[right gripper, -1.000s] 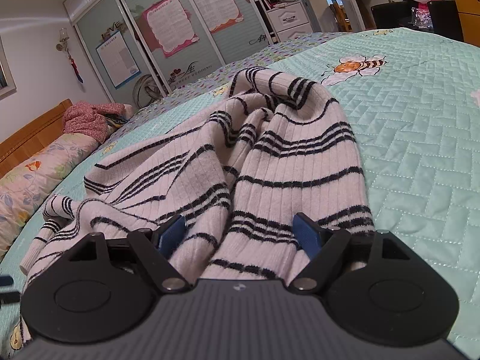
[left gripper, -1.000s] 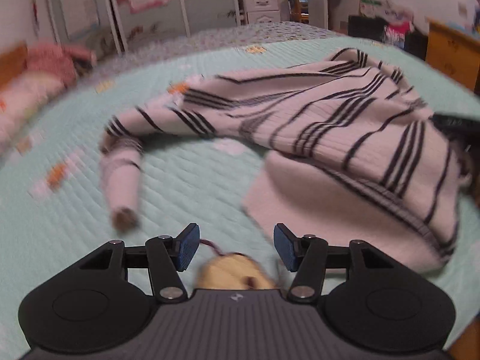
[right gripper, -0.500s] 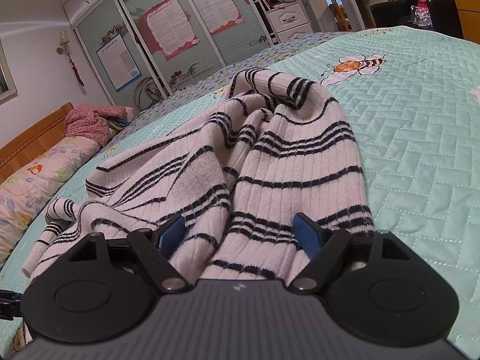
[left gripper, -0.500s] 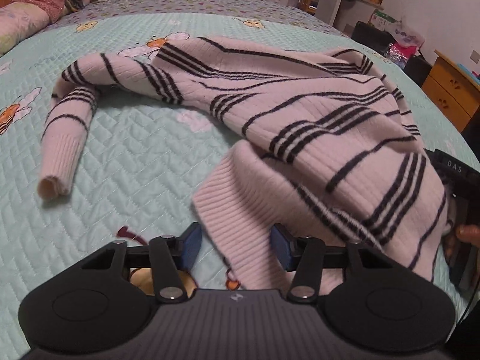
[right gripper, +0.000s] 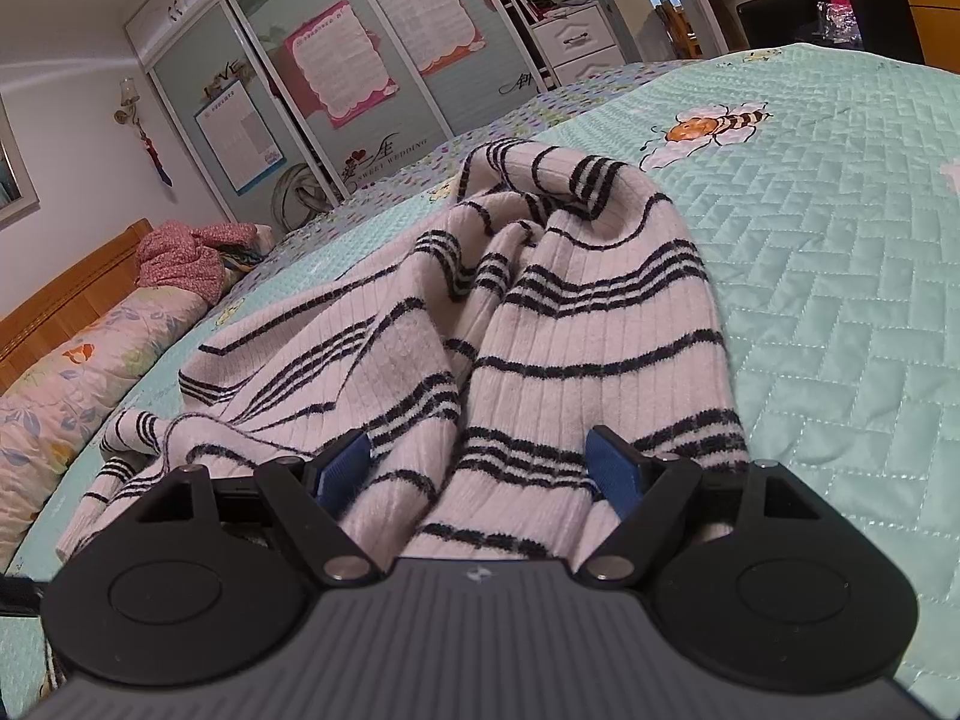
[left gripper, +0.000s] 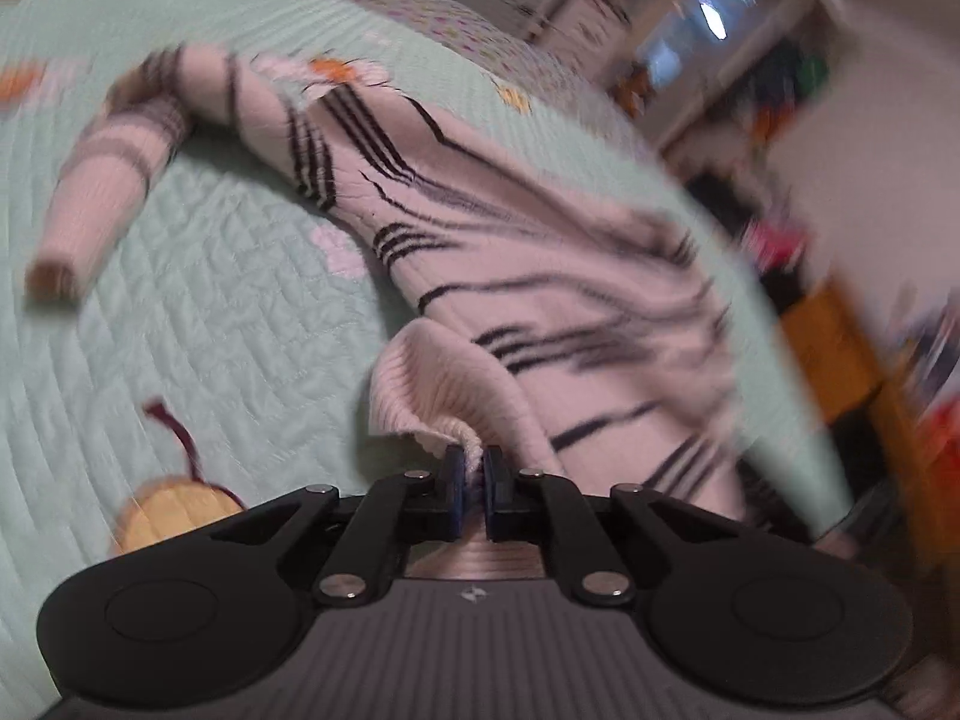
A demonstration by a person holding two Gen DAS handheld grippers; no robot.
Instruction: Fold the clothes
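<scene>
Landmark: the pale pink ribbed knit sweater with black stripes [left gripper: 540, 276], lying crumpled on the mint-green quilted bedspread [left gripper: 198, 312].

Left gripper [left gripper: 472, 483]: blue pads brought together, pinching a fold of the sweater's ribbed hem edge. The cloth rises into a small peak right at the fingertips, so that corner is clear of the bedspread. View is motion-blurred; the pinch itself reads clearly.

Right gripper [right gripper: 477, 471]: fingers [right gripper: 612, 468] well apart, sweater bunched between them and running under the gripper body. Pads do not appear to press the fabric; no grip judged here.

Key relation: from the left pinch, the sweater body runs away and to the upper left, ending in one sleeve [left gripper: 102, 192] lying bent on the bedspread, cuff farthest from the sweater's body. From the right gripper, the garment's long axis runs straight ahead, away from the fingers, ridged and twisted.

Judgement: both grippers sit at the near hem edge, the left one already holding. The right needs only to close on the fabric already between its fingers before the hem can be drawn or lifted to flatten the garment.

Risk: single-layer pinch could slip on stretchy knit.
</scene>
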